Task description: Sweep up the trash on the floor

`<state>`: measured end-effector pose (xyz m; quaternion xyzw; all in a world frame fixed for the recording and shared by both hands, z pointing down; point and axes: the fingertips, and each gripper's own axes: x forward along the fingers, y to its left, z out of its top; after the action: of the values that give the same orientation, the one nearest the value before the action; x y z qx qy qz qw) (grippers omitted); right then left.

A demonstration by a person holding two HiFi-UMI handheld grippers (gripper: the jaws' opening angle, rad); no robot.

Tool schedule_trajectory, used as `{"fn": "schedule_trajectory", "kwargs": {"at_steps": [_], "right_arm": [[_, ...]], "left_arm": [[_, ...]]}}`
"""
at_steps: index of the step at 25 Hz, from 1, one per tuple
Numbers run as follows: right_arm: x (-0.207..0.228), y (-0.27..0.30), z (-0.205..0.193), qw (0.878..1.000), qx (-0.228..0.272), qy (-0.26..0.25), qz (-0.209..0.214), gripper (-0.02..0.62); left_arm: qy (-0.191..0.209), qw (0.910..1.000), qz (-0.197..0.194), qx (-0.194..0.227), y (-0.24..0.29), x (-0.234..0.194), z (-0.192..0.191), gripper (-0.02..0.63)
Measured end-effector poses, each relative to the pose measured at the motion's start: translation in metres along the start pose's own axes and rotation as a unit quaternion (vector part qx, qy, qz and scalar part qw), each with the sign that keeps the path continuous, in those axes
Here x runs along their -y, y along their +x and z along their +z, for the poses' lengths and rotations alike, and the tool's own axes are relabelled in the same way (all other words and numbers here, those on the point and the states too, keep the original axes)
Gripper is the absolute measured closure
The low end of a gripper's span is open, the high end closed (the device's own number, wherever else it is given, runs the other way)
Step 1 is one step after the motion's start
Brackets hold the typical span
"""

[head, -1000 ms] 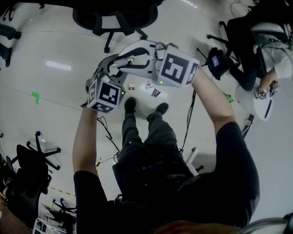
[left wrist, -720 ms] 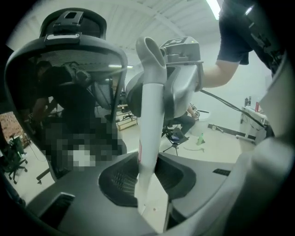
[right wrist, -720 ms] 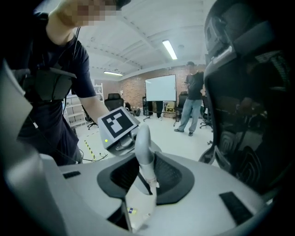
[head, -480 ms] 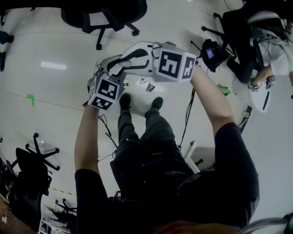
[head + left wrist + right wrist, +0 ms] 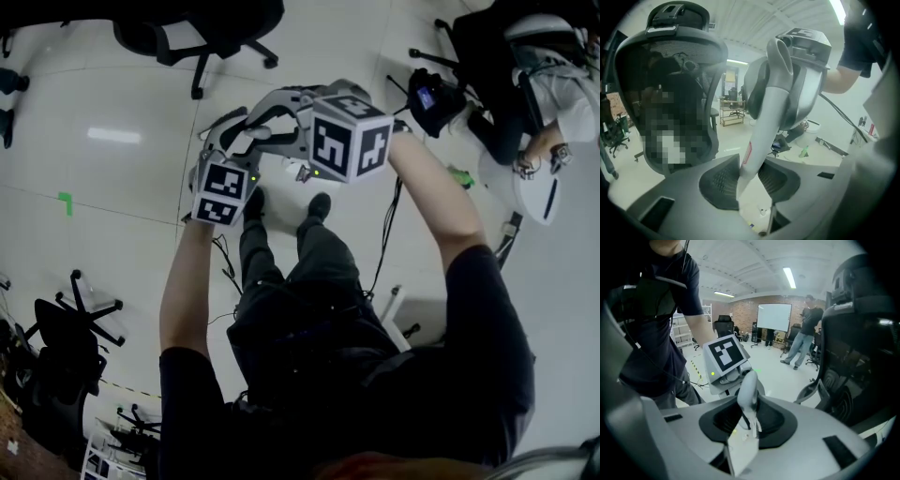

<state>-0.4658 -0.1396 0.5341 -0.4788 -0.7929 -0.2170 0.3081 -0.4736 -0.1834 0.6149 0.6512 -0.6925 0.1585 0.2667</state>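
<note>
Over the last second I've drawn both grippers closer together above the floor (image 5: 122, 94), and the cube (image 5: 349, 136) on my right gripper (image 5: 747, 422) has turned a corner up toward my head. My left gripper (image 5: 751, 185) has just been easing its jaws wider, yet the long white handle (image 5: 761, 122) sits clamped between its pads. The right one grips a short white handle (image 5: 748, 390) with a flat white blade (image 5: 740, 448) below it. The trash (image 5: 303, 172) lies on the floor just ahead of my shoes (image 5: 319, 204).
</note>
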Motion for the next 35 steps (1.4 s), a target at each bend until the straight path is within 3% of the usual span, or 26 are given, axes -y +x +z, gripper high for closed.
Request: {"fn": "schedule_trajectory", "kwargs": {"at_steps": [10,17,35], "right_arm": [[-0.033,-0.02,-0.018,1.0,0.004,0.006,-0.014,0.48],[-0.055,-0.041,-0.03,0.999,0.019,0.032,-0.022,0.48],[-0.099,-0.104,-0.077,0.996,0.025,0.068,-0.056,0.48]], "left_arm": [[-0.068,0.9976,-0.01,-0.001,0.008,0.04,-0.003,0.476],[-0.104,0.9938,-0.04,0.0,0.014,0.077,0.002,0.471],[-0.092,0.991,-0.095,-0.019,0.049,0.165,0.02,0.469]]}}
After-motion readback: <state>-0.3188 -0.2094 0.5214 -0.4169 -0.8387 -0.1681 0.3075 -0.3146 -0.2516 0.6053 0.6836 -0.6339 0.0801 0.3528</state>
